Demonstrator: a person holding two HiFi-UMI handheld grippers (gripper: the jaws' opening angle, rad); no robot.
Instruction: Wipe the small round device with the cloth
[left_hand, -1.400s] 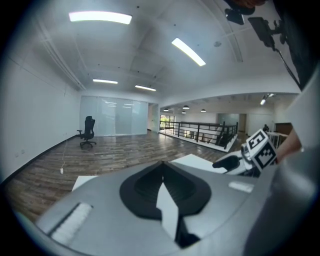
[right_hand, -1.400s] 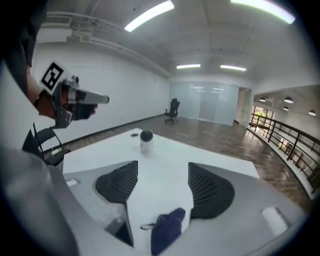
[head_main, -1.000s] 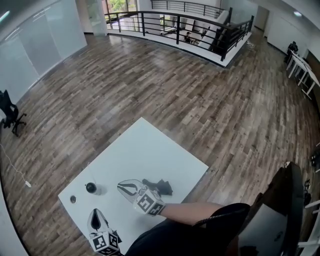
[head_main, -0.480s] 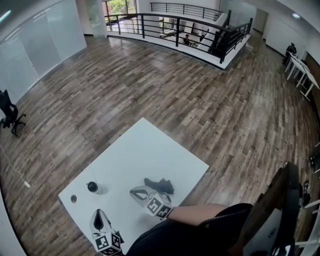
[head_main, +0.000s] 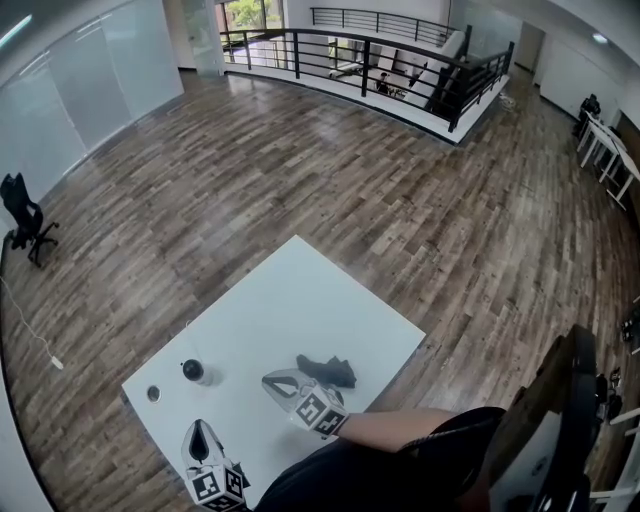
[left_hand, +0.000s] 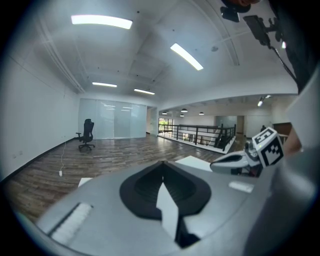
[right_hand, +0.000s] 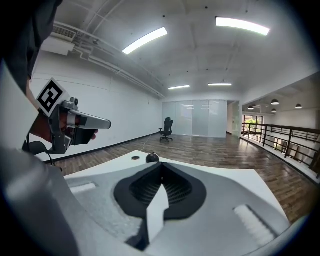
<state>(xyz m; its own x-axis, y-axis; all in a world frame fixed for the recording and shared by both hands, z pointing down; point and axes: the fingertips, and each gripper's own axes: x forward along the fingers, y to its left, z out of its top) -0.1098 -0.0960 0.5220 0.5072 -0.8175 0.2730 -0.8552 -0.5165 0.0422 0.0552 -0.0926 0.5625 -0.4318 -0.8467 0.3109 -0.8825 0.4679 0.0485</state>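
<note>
Shifted since the earlier frame: the right gripper (head_main: 272, 380) sits lower and further right in the head view, drawn back toward the person, while the left gripper (head_main: 198, 430) keeps its place at the lower left of the white square table (head_main: 300, 290). Item one, small black round device on a pale base (head_main: 191, 371): stands near the table's left corner, untouched, with a small flat grey disc (head_main: 153, 394) just beside it toward the lower left. Item two, crumpled dark cloth (head_main: 327, 371): lies on the table just right of the right gripper's body, its long axis running roughly left to right in the frame, gripped by nothing. Item three, right gripper: jaws pressed together and empty in its own view, aimed at the device and away from the cloth. Item four, left gripper: jaws likewise closed on nothing, held still. Governing relation: the cloth lies behind and to the right of the right gripper's tips, so that gripper, much the nearer of the two to it, would probably have to turn or back up and open before taking hold. The wiping step has not yet begun.
</note>
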